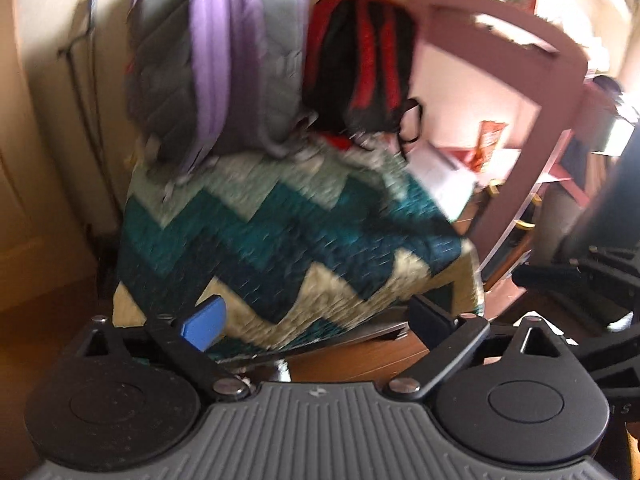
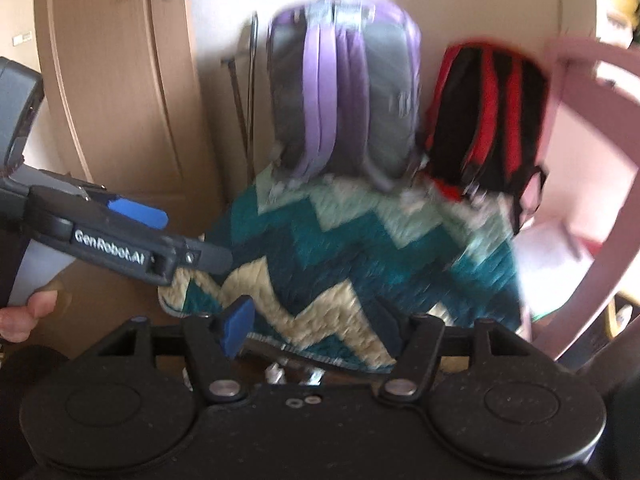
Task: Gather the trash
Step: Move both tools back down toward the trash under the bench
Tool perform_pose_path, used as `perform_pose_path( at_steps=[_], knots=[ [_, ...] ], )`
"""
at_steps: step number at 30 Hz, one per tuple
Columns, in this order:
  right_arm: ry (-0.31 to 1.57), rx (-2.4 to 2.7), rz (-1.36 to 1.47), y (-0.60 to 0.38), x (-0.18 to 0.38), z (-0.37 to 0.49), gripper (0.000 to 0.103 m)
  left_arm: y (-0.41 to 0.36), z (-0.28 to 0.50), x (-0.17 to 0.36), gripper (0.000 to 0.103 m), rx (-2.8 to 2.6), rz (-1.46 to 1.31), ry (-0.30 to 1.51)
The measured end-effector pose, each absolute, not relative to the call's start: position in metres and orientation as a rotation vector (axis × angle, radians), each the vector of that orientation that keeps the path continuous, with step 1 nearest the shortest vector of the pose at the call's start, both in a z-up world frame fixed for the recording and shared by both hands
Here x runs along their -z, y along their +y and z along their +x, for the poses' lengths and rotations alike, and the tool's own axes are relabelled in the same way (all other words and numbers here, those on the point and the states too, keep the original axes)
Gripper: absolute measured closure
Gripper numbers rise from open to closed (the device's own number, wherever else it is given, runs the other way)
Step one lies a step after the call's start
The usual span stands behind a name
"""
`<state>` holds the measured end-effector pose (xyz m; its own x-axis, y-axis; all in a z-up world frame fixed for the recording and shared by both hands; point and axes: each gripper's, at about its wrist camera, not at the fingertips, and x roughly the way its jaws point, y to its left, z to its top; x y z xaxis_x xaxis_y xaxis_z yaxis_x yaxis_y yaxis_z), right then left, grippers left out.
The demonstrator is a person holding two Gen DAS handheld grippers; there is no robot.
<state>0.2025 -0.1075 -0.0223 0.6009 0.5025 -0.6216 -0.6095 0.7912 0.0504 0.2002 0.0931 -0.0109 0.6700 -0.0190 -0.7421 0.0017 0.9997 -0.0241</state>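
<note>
Trash: no item that can be told as trash shows plainly in either wrist view; both pictures are smeared by motion. Left gripper (image 1: 316, 312), jaws spread wide, nothing between them; its blue pad (image 1: 204, 326) and the dark opposite finger frame the near edge of the zigzag blanket (image 1: 288, 240). Right gripper (image 2: 324, 324), jaws also well apart and empty, framing the same near edge from a little further to one side; in the right wrist view the left gripper enters from the left edge, held by a hand (image 2: 24, 316), its tip just at the blanket's near left corner. Blanket: teal, cream and pale green chevrons, draped over a raised piece of furniture whose brown wooden edge (image 1: 360, 356) shows beneath it. At the blanket's far edge stand two bags against the wall: a purple-and-grey backpack (image 1: 224, 64) at the far left, a red-and-black backpack (image 1: 364, 60) at the far right, both upright, their long axes vertical. Beyond the blanket's right edge: a pink chair back (image 1: 532, 92) and white papers (image 1: 440, 172) with an orange printed piece (image 1: 486, 144); whether these are the trash cannot be told. Judgement: if so, they lie ahead and to the right of both claws, and the right hand would likely be the nearer.
</note>
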Motion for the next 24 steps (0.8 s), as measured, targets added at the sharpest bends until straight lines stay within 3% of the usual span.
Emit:
perform_pose_path(
  at_steps=[12, 24],
  knots=[
    [0.938, -0.609, -0.192, -0.062, 0.182, 0.266, 0.038, 0.172, 0.253, 0.167, 0.005, -0.068, 0.096, 1.055],
    [1.207, -0.579, -0.253, -0.002, 0.351, 0.321, 0.038, 0.202, 0.283, 0.329, 0.005, 0.086, 0.313, 1.258]
  ],
)
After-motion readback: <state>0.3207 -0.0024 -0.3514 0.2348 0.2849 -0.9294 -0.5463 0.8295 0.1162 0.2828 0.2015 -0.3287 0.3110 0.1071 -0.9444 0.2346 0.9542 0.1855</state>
